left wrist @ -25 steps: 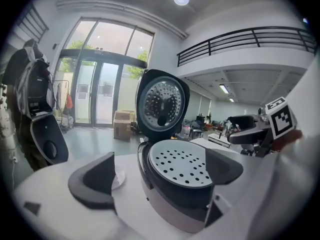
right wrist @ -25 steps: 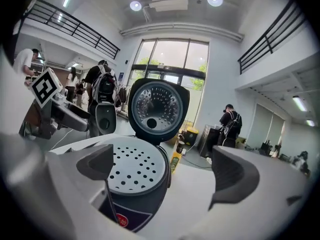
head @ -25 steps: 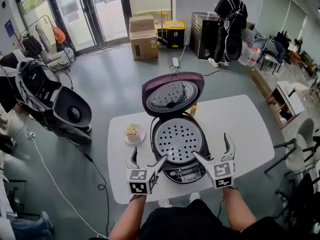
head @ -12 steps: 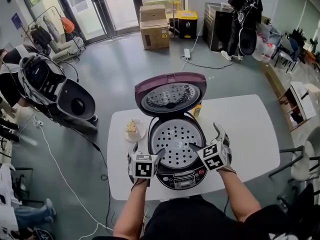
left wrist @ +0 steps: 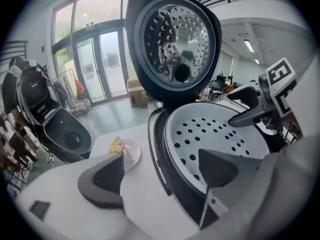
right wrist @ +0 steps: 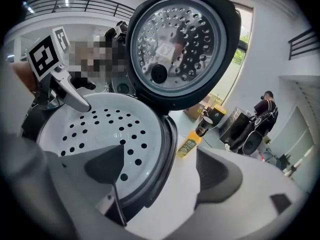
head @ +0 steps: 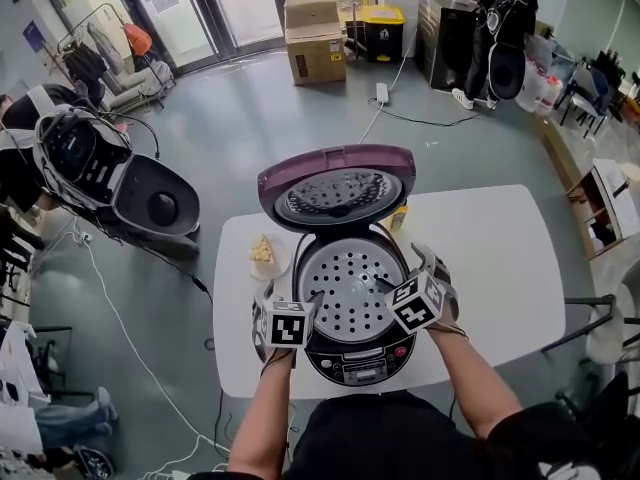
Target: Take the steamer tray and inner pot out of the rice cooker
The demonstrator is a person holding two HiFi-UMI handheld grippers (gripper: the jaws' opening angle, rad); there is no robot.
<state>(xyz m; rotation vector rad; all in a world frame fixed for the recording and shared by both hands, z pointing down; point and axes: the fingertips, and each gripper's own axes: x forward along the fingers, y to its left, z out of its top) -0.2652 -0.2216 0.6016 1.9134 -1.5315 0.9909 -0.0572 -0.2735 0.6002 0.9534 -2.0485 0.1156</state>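
Grey floor runs back to glass doors, with cardboard boxes [head: 314, 30] and a yellow bin [head: 380, 26] by the far wall. Nearer stands a white tabletop [head: 500, 258], and on it a rice cooker [head: 358, 360] with its lid [head: 335, 180] swung up and back, the perforated inner face showing. The steamer tray [head: 350, 290] – pale grey, dotted with round holes – sits level in the cooker's mouth.

The left hand-held gripper [head: 290, 304] is at the cooker's left edge. Its jaws have just been closing but stand spread: one over the bare tabletop outside the cooker, the other above the tray, with the cooker's rim between them and neither pad pressing on it. The right hand-held gripper [head: 403, 270] mirrors this at the right edge – jaws just been closing, yet apart, one above the tray and one outside over the tabletop, the rim between them and ungripped.

A small plate [head: 266, 260] with a slice of cake lies just left of the cooker, and a yellow bottle [head: 400, 216] stands behind it on the right.
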